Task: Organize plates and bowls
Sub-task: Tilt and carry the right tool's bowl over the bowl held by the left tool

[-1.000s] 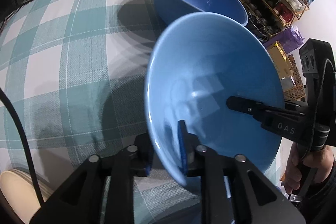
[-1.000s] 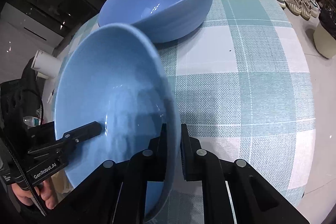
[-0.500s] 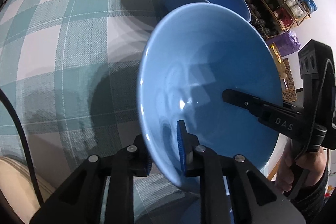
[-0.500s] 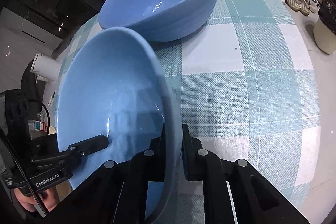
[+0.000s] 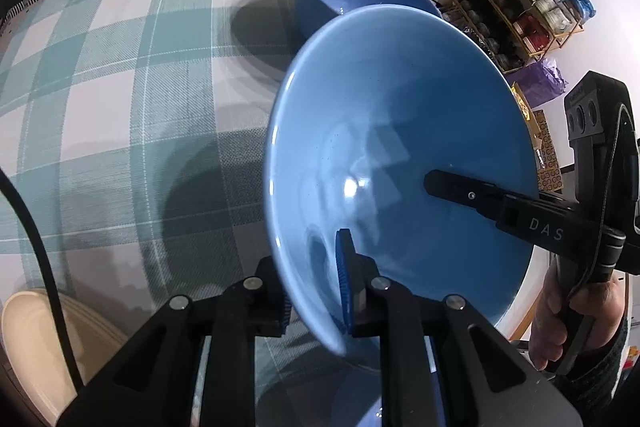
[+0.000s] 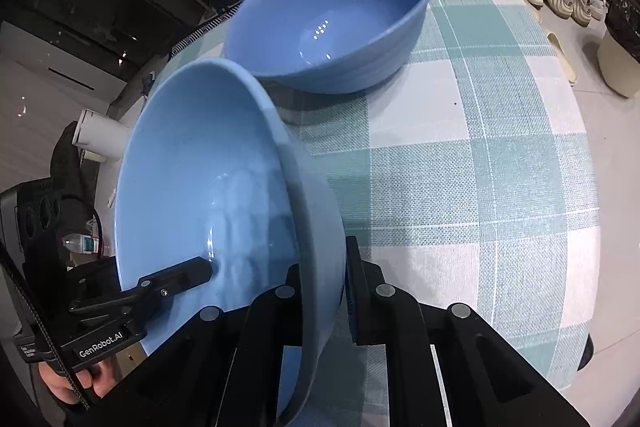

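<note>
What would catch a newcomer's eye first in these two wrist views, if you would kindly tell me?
The light blue bowl fills the middle of both views, tilted and clamped at opposite rims by the left gripper and the right gripper. Behind it a deeper, darker blue bowl sits upright on the teal and white checked tablecloth. A cream dish peeks in at the lower left corner of the left wrist view.

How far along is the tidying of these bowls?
Nothing looks finished yet. In hand: the wide light-blue ceramic bowl is gripped by its rim on opposite sides by the left hand-held gripper and the right hand-held gripper, above the teal checked tablecloth. Left: probably placing it with the deeper blue bowl standing behind. A cream dish also waits.
</note>
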{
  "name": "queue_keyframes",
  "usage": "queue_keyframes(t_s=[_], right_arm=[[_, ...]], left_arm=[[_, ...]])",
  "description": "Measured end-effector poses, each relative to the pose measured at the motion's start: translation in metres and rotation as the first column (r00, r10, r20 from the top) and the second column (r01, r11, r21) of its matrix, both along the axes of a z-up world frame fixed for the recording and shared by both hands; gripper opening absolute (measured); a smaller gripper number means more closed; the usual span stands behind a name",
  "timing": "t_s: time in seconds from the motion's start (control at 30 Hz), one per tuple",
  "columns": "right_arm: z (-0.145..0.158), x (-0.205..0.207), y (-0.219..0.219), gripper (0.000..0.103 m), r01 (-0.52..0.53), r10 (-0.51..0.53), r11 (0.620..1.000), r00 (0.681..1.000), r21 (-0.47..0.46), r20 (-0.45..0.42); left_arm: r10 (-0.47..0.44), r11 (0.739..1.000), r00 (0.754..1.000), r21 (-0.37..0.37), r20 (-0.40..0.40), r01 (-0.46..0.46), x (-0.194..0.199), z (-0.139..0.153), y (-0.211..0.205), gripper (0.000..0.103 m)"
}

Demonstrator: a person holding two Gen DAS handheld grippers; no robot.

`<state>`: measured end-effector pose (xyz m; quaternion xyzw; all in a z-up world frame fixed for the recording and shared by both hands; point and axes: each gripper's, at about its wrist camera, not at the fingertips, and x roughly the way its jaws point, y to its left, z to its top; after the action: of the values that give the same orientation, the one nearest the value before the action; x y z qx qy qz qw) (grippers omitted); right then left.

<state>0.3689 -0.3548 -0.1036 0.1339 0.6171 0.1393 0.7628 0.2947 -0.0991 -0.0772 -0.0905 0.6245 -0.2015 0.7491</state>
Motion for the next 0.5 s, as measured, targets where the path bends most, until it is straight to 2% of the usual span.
queue_keyframes(t_s=[0.13,0.23,0.5], right_arm=[[0.013,-0.003,-0.001,0.009,-0.001,0.001,1.000,1.000,-0.001,0.014],[0.021,-0.009,-0.002,0.009,0.003,-0.003,1.000,1.000,0.007,0.021],[0.053,-0.035,0.015,0.009,0.007,-0.007,1.000,0.999,-0.003,0.046]], left_arm=[[-0.005,1.000,1.000,0.003,0.021,0.005,-0.007,0.010,0.000,0.016],[-0.014,1.000,0.998,0.027,0.067,0.012,-0.016,0.021,-0.001,0.016],[-0.036,0.999,0.995,0.017,0.093,0.034,-0.033,0.042,0.003,0.016]])
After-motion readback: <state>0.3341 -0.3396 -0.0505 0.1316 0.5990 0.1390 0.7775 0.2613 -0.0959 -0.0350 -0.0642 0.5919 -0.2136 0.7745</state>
